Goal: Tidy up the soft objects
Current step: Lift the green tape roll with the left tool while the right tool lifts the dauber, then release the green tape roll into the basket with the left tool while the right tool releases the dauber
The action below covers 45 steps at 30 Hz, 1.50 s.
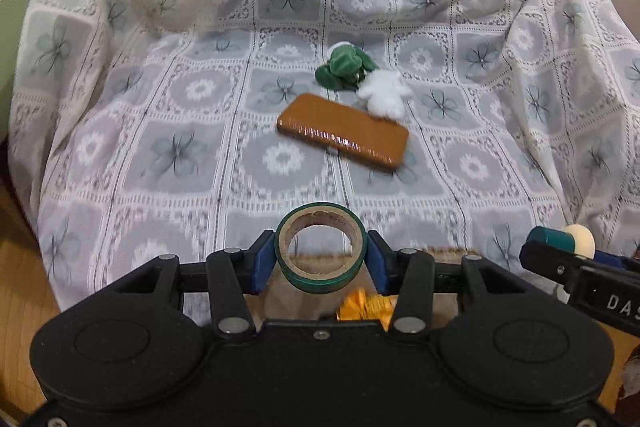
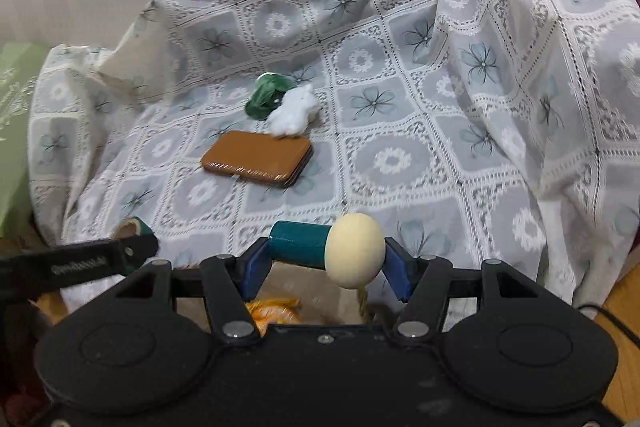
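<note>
My left gripper (image 1: 320,261) is shut on a green tape roll (image 1: 320,247), held above the near edge of the cloth. My right gripper (image 2: 326,259) is shut on a toy mushroom (image 2: 328,249) with a teal stem and a cream cap; it also shows in the left wrist view (image 1: 560,239). On the floral cloth lie a green plush toy (image 1: 344,65) and a white plush toy (image 1: 382,93), touching each other. They also show in the right wrist view, green (image 2: 266,97) and white (image 2: 294,111).
A brown flat case (image 1: 344,131) lies in front of the plush toys, also in the right wrist view (image 2: 258,157). The floral cloth (image 1: 160,147) rises in folds at the back and right. A green box (image 2: 16,99) stands at left. Something orange (image 1: 362,305) lies below the grippers.
</note>
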Tool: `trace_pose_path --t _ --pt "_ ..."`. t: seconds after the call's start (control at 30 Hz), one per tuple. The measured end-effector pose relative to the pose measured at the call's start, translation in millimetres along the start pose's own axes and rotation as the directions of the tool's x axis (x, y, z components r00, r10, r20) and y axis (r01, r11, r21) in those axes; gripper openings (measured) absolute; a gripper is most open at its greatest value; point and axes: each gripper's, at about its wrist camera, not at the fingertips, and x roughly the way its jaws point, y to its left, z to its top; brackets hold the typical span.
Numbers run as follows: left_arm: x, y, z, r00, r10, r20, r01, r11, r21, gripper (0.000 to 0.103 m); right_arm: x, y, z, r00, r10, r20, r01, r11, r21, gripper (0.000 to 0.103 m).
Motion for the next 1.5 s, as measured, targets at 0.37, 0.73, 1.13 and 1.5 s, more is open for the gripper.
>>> trace_pose_path --t 0.37,0.73,1.13,1.5 --pt "-35.4 -8.8 -46.1 0.999 0.023 0.029 -0.023 1.0 -0.021 0.047 -47.7 7.4 -37.8 0.997 0.07 0.022 -0.069 0.998 -0.005 0.059" --pt "-39.9 -17.4 -66.1 0.998 0.06 0.014 -0.06 0.998 -0.005 0.047 -50.5 -1.2 -57.3 0.998 0.062 -0.025 -0.062 0.998 0.013 0.059" --pt "-43.8 -17.9 -84.5 1.0 0.023 -0.016 -0.023 0.999 -0.032 0.047 -50.2 -12.5 -65.1 0.998 0.045 -0.052 -0.042 0.998 0.05 0.059" --pt "-44.6 -14.5 -84.8 0.999 -0.002 -0.035 0.0 0.998 -0.061 0.047 -48.3 -13.5 -66.0 0.997 0.048 -0.063 -0.044 0.997 0.066 0.059"
